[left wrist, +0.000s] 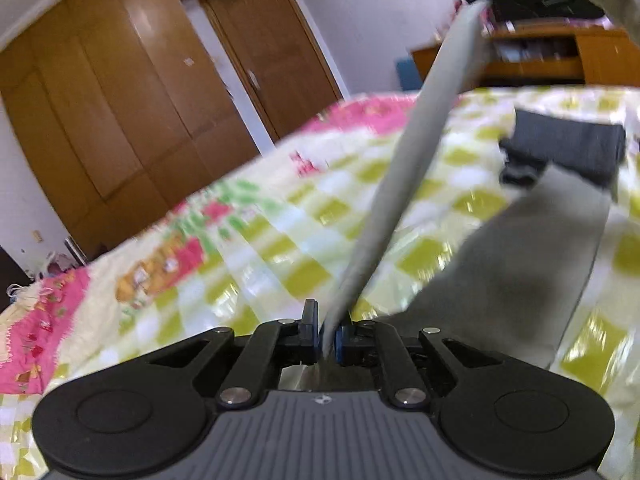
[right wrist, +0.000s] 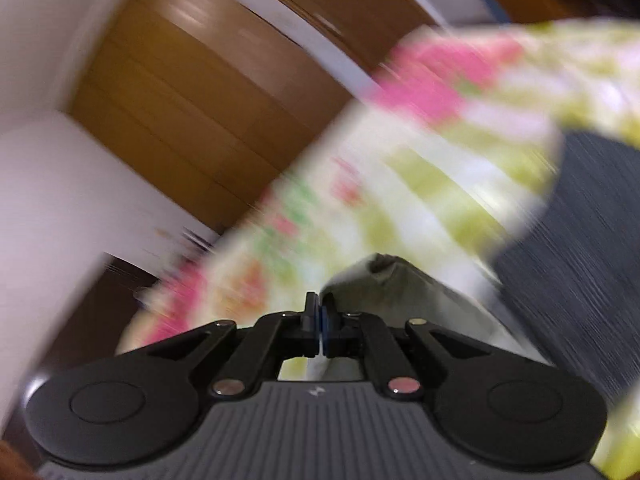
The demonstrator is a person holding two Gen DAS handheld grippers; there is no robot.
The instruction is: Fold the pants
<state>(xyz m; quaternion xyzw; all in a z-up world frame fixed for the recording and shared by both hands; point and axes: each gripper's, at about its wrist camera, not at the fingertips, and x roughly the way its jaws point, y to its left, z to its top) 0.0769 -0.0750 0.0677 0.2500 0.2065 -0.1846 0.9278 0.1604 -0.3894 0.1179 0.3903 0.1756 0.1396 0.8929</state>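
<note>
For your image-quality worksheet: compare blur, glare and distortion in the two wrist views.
Left wrist: bedspread mildly smeared, glare on wardrobe, fisheye-bent edges, grey pants readable. Right wrist: heavy streaking throughout; only the right gripper is sharp.

Motion smears most of my right wrist view: the bedspread [right wrist: 420,184] ahead of my right claw [right wrist: 321,316] is streaks of colour, its pattern unreadable. The dark cloth [right wrist: 580,240] to the right of that claw runs off the frame's edge.
</note>
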